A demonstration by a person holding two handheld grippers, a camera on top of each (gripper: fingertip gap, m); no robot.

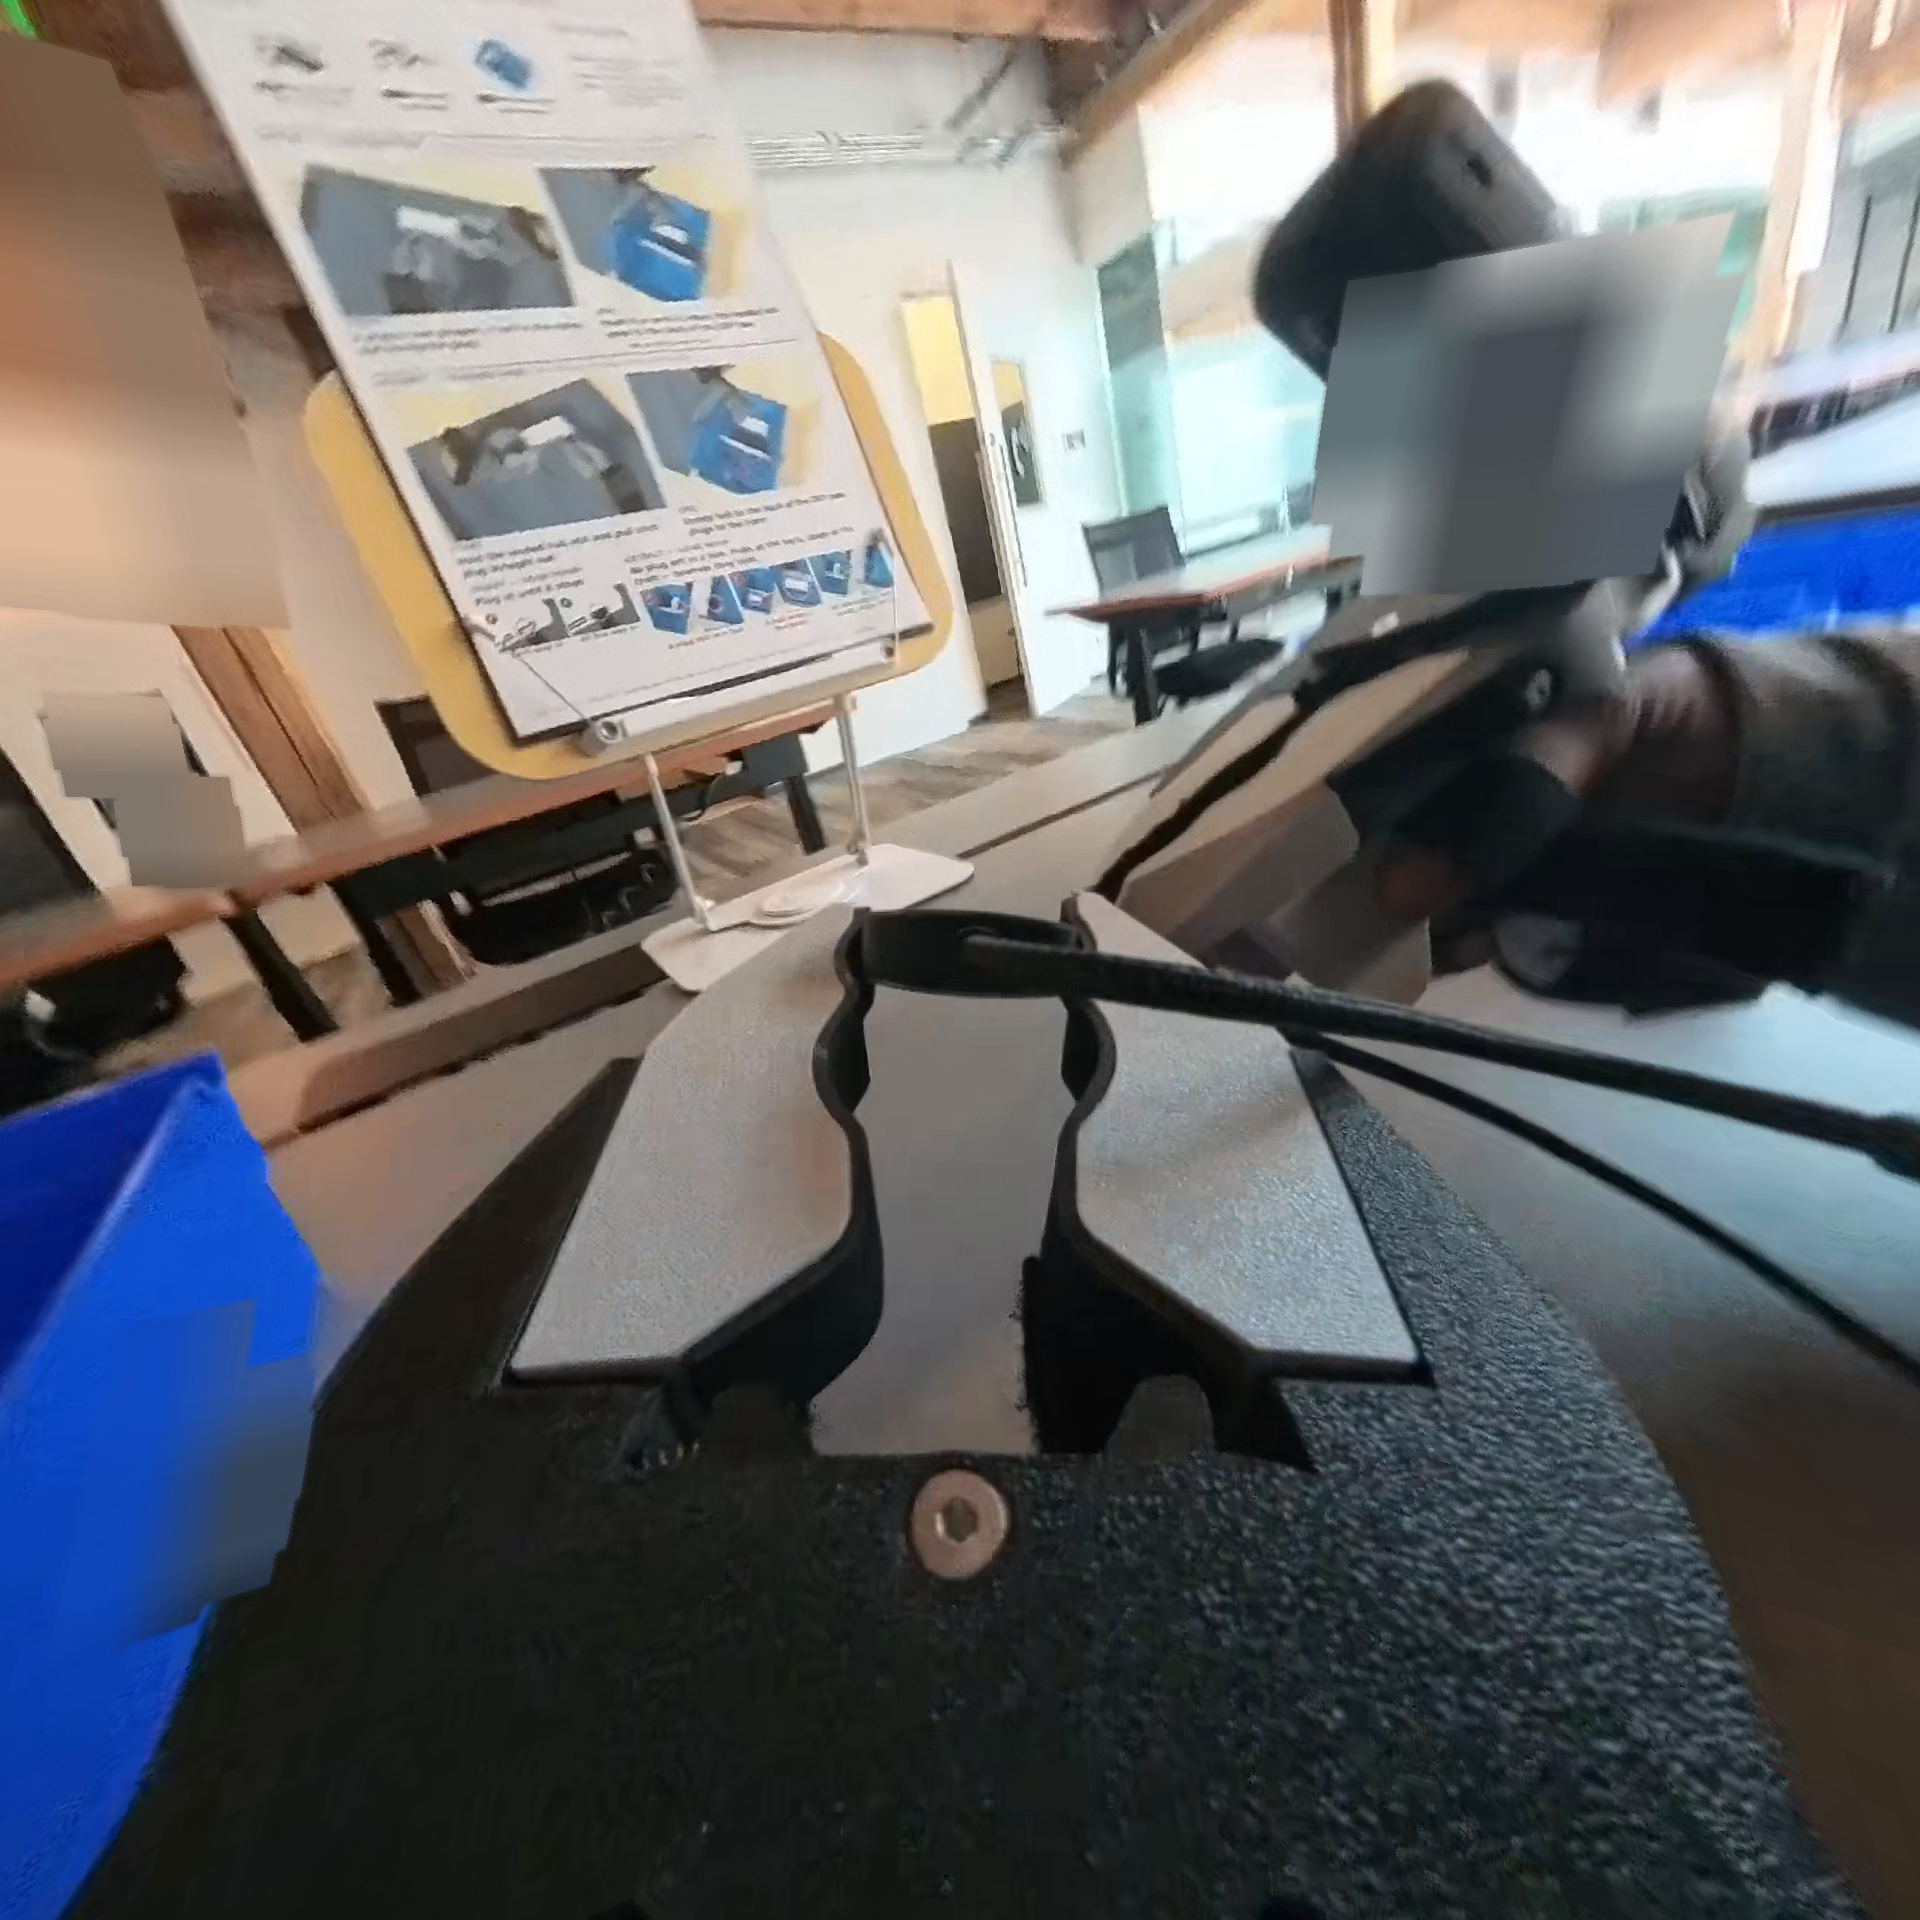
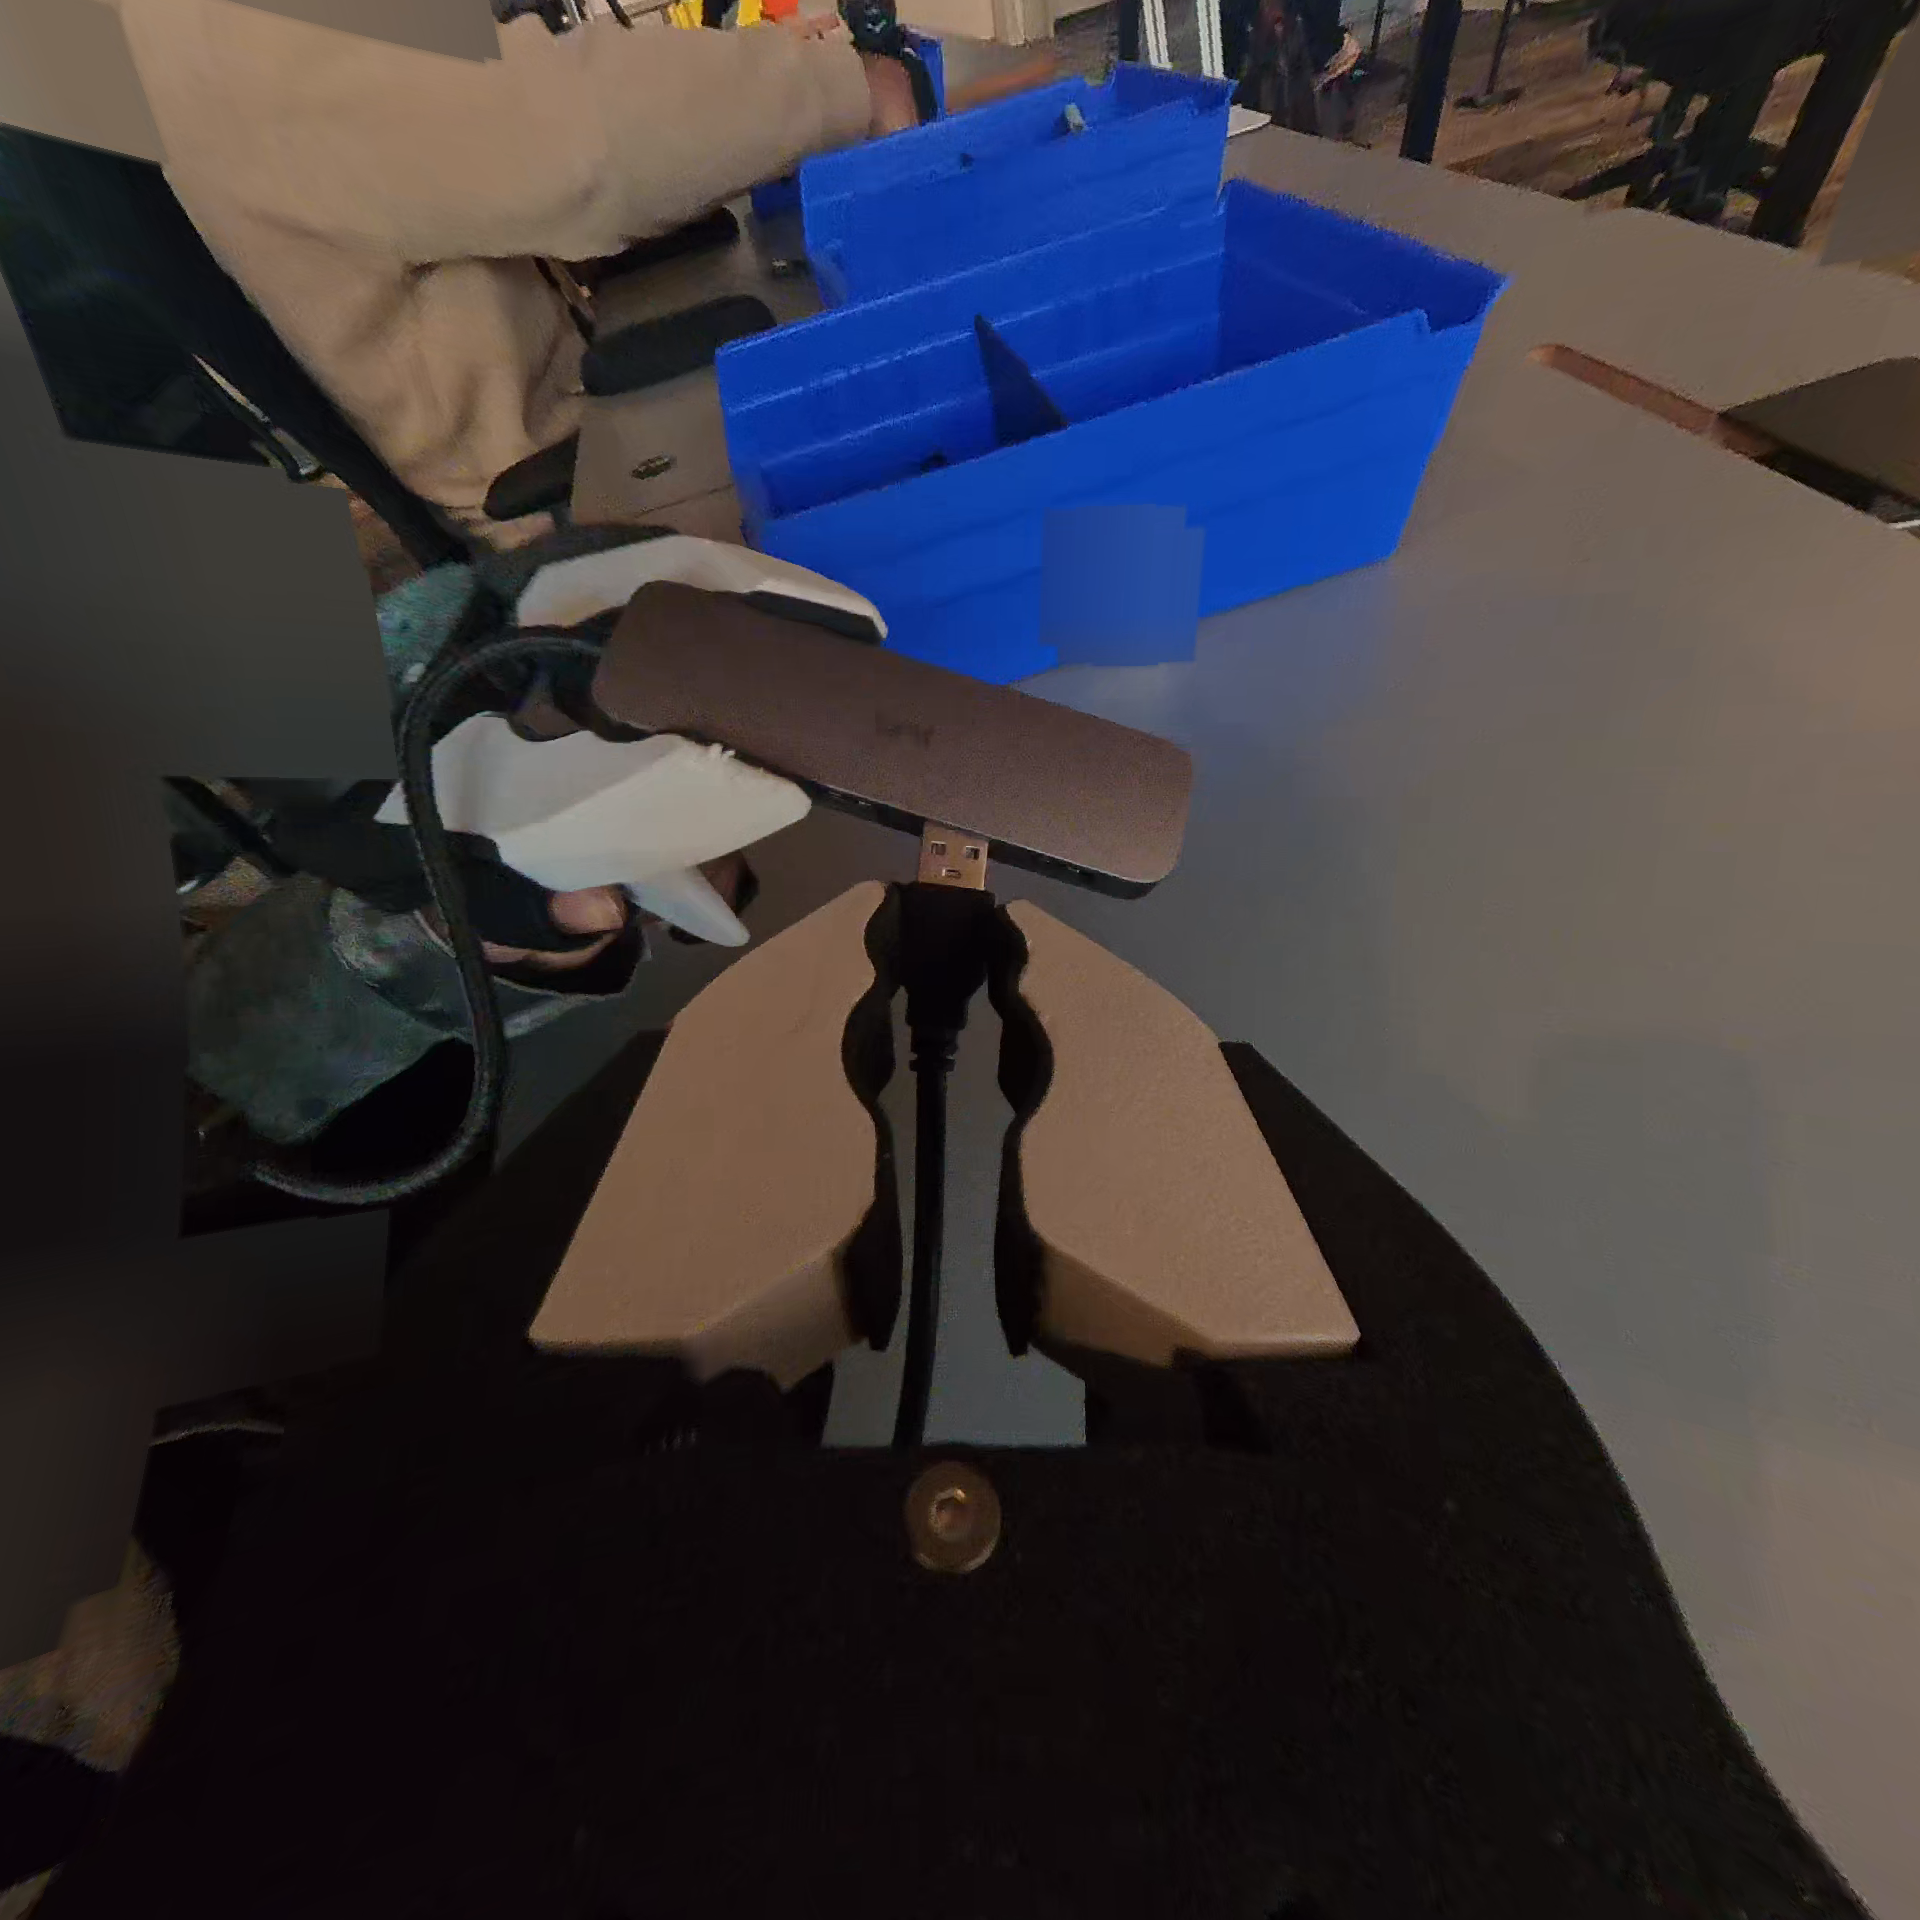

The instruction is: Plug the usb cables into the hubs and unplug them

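In the right wrist view my right gripper (image 2: 943,914) is shut on the black body of a USB plug (image 2: 940,977). The plug's metal tip (image 2: 951,857) meets the near side edge of a flat grey hub (image 2: 935,743), and most of the metal shows outside it. My left gripper (image 2: 836,712), with white fingers, is shut on the hub's left end and holds it above the table. The hub's braided cable (image 2: 447,935) loops down at the left. In the left wrist view my left gripper (image 1: 966,925) clamps the hub's dark end, and the cable (image 1: 1455,1049) runs right. The right gripper (image 1: 1143,873) is close on the right.
Two blue divided bins (image 2: 1143,436) (image 2: 1018,177) stand on the grey table (image 2: 1558,831) beyond the hub. Another blue bin (image 1: 125,1351) is at my left. An instruction sheet on a stand (image 1: 582,364) stands ahead. A person's beige sleeve (image 2: 416,156) reaches across at far left. My two grippers' fingertips are within a few centimetres of each other.
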